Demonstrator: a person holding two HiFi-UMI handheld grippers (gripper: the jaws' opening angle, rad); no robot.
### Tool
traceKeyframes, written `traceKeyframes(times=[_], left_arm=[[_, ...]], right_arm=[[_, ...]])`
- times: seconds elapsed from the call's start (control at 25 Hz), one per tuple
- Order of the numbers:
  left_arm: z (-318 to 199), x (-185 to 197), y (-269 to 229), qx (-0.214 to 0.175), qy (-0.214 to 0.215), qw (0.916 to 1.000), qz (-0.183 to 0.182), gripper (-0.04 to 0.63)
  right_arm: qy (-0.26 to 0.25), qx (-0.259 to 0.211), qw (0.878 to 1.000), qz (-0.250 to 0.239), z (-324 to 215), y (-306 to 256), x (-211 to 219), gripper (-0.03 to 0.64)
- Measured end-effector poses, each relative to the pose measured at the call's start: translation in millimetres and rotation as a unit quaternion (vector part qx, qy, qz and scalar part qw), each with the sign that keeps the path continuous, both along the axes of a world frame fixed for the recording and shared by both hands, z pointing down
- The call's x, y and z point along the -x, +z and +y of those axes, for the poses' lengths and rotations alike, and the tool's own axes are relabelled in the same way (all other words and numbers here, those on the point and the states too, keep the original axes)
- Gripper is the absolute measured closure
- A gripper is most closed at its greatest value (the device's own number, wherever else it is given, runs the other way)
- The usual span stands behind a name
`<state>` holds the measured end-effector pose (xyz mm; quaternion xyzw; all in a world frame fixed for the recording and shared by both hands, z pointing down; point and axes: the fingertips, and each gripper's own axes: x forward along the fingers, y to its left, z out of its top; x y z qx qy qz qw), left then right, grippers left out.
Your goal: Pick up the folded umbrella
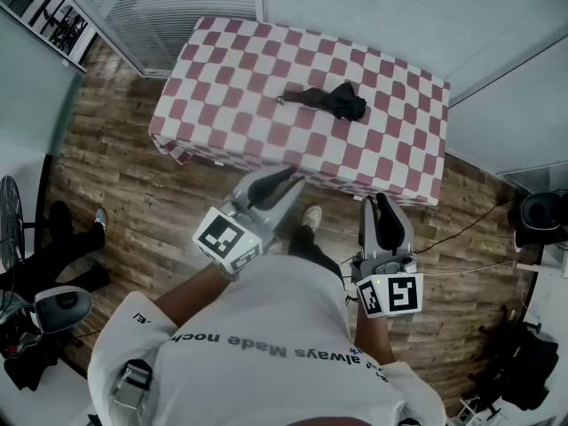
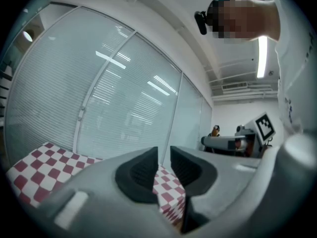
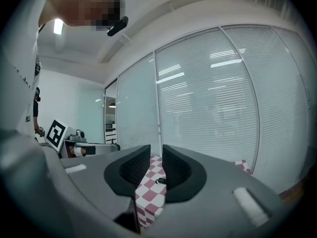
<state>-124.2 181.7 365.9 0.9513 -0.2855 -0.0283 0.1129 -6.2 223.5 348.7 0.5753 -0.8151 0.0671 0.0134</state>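
Observation:
The folded black umbrella (image 1: 330, 101) lies on the table with the red-and-white checked cloth (image 1: 231, 78), towards its far right part. Both grippers hang short of the table's near edge, pointing at it. My left gripper (image 1: 288, 177) is shut with nothing between its jaws; in the left gripper view (image 2: 164, 150) only the cloth (image 2: 39, 162) shows past it. My right gripper (image 1: 377, 201) is also shut and empty. In the right gripper view (image 3: 156, 150) a small dark end of the umbrella (image 3: 160, 181) shows far off, on the cloth (image 3: 147, 188).
Glass walls with blinds (image 1: 177, 7) stand close behind and to the left of the table. On the wooden floor are a fan (image 1: 9, 216) and dark bags at the left, cables and black gear (image 1: 532, 362) at the right. My own shoe (image 1: 311, 216) is near the table.

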Motion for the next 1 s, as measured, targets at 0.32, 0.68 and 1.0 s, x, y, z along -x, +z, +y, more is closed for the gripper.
traceKeyframes(times=[0.32, 0.68, 1.0], left_arm=[[-63, -53, -4, -0.005, -0.006, 1.0, -0.003, 0.515], [-120, -106, -9, -0.006, -0.026, 0.9996, -0.009, 0.515], [-161, -149, -4, -0.004, -0.039, 0.9992, -0.013, 0.515]], right_arm=[[-0.011, 0.001, 1.0, -0.002, -64, 1, -53, 0.541], [-0.025, -0.002, 1.0, -0.006, -125, -2, -111, 0.541], [-0.042, 0.003, 0.999, -0.004, -167, 4, -154, 0.541]])
